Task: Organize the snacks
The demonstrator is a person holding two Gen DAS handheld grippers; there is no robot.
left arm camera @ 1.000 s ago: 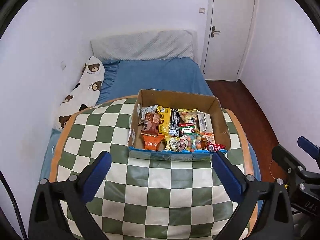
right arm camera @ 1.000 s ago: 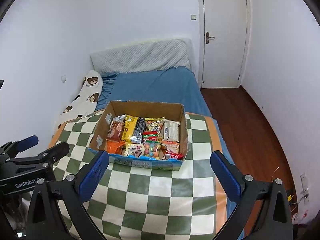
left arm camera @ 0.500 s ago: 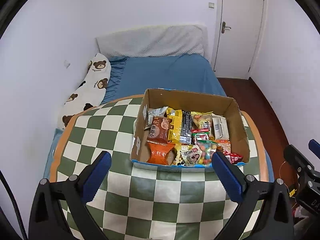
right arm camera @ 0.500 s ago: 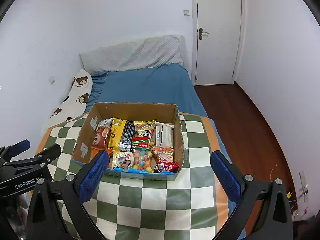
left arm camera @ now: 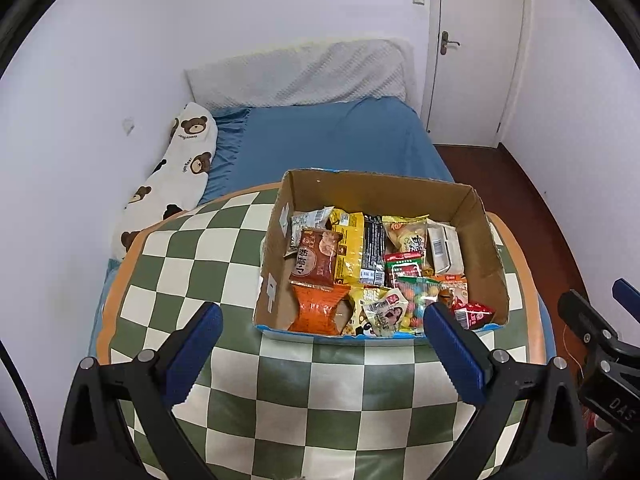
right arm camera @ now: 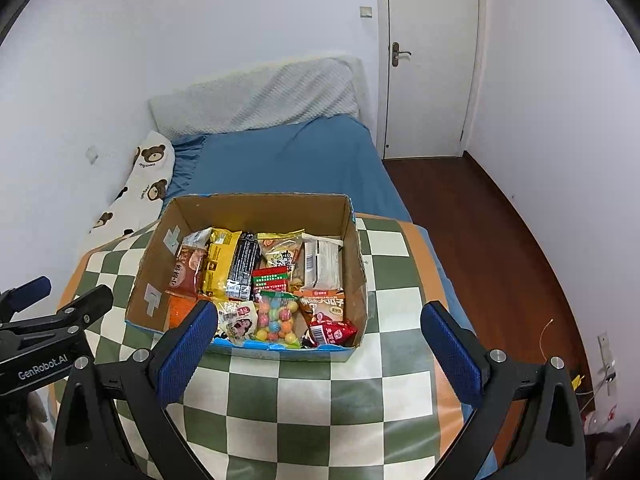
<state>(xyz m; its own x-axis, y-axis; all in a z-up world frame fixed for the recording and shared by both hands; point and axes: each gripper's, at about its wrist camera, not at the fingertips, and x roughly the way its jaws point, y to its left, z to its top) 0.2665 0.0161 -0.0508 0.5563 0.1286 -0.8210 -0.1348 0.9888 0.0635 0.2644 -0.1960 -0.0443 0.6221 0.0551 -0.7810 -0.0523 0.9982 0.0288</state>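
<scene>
Checkered green-and-cream tablecloth is carrying a cardboard box of snack packets, which are looking light, crinkly and slippery, best pinched by a sealed edge. Short of the box's near wall, left gripper and right gripper are hovering spread wide, gripping nothing

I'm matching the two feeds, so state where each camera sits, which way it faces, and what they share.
Left wrist: on the left gripper, facing forward and down at the cardboard box; its open blue fingers show, with the right gripper at the right edge.
Right wrist: on the right gripper, facing the same box from further right; the left gripper shows at left.
Shared: box of snacks, checkered cloth, bed, door.
</scene>
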